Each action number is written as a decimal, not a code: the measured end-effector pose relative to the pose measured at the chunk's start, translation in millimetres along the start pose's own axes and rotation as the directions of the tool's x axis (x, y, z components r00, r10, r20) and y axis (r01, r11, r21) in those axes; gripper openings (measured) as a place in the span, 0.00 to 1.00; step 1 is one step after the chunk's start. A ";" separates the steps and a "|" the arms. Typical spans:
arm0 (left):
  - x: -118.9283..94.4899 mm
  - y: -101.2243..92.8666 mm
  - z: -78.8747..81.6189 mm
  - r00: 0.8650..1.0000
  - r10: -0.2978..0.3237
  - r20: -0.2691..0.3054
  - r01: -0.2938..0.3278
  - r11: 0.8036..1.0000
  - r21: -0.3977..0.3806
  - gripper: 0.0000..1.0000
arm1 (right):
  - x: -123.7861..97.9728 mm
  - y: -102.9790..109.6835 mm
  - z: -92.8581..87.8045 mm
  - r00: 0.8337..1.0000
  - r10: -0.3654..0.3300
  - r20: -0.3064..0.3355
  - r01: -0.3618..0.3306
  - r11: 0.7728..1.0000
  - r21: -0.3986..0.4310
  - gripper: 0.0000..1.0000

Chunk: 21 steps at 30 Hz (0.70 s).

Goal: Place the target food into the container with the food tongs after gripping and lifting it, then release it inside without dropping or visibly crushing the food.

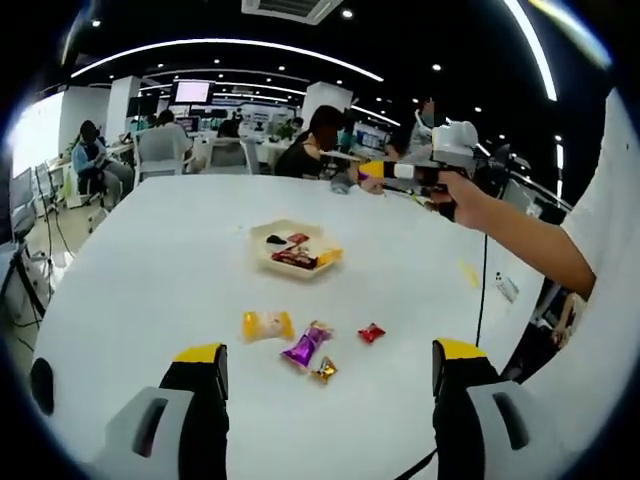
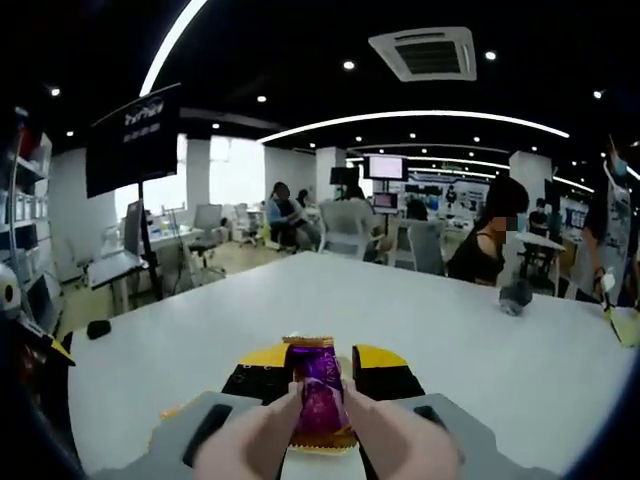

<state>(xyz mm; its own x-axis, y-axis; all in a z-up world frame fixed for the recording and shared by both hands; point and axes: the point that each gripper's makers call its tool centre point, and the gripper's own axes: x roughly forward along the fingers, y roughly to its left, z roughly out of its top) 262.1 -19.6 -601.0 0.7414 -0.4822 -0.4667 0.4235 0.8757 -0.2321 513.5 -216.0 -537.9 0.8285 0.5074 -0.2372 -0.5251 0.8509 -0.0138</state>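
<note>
purple-wrapped candy (image 2: 318, 392), pinched between the jaws of the right gripper (image 2: 318, 372), held above the white tabletop (image 2: 450, 320); its long axis runs forward along the jaws, gold crimped end pointing away from the camera. judged light, the foil wrapper slippery and crinkly, the contents likely crushable; best held across the mid-body with gentle pressure, not by the crimped ends. two fingertips (image 2: 262, 440) rest at its near end. left gripper (image 1: 328, 365) has jaws spread wide, holding nothing; just ahead lie a yellow candy (image 1: 267, 324), another purple candy (image 1: 307, 345) and a red candy (image 1: 371, 333); farther ahead, the container (image 1: 293, 247) already holds several pieces.
</note>
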 end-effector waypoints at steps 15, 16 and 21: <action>-3.2 3.9 -6.4 0.999 0.035 0.024 -0.033 0.998 -0.061 0.83 | 32.2 0.8 -1.1 0.999 0.028 -0.026 -0.028 1.000 0.001 0.22; -3.7 4.7 -7.3 0.999 0.040 0.028 -0.038 0.997 -0.069 0.83 | 33.8 0.0 -1.5 0.999 0.029 -0.027 -0.029 1.000 0.003 0.22; -4.8 -1.1 -16.4 1.000 0.016 -0.003 -0.016 0.998 -0.059 0.84 | 40.1 -3.2 0.3 0.999 0.023 -0.029 -0.023 1.000 0.007 0.22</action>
<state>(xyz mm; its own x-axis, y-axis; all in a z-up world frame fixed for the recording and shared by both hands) 249.6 -17.8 -612.5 0.7467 -0.4680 -0.4726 0.3801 0.8834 -0.2742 548.4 -198.3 -547.0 0.8101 0.5227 -0.2655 -0.5426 0.8400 -0.0019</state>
